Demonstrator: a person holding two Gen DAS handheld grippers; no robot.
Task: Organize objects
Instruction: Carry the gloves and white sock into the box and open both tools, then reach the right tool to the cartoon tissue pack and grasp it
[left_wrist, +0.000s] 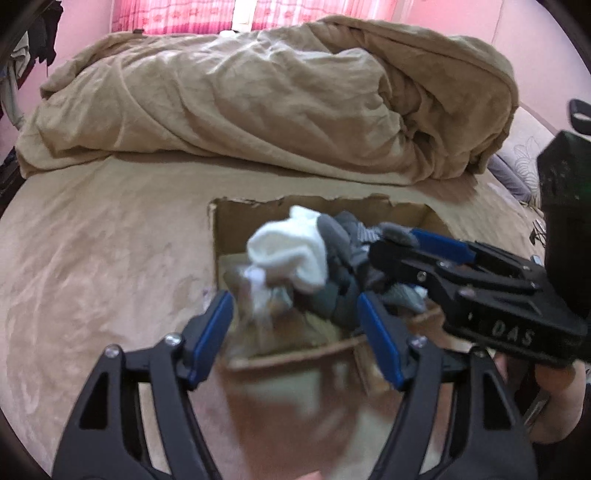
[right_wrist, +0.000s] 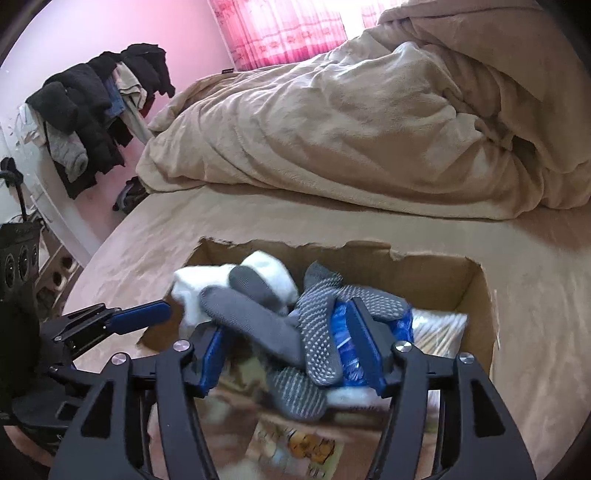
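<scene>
A torn-rimmed brown cardboard box (right_wrist: 476, 291) sits on the tan bedspread (left_wrist: 92, 240) near the bed's front edge, below the rumpled beige duvet (left_wrist: 258, 99). Over its open top the right gripper (right_wrist: 291, 350) carries a loose bundle of socks: a dark grey sock with a dotted grip sole (right_wrist: 321, 325), smoother grey socks (right_wrist: 251, 314) and a fluffy white sock (right_wrist: 269, 273). Its blue-padded fingers (right_wrist: 364, 343) stand fairly wide with the bundle between them; how firmly they pinch it cannot be told through the blur. The left gripper (left_wrist: 295, 332) hovers at the box's near edge, fingers apart and holding nothing.

The step in hand looks like dropping the socks into the box. To do it well, the right gripper should move toward the box's centre and sink below the rim before opening, so no dangling sock catches the torn edge. The left gripper is best kept clear of the fall, ready to steady the near wall or tuck strays in.
</scene>
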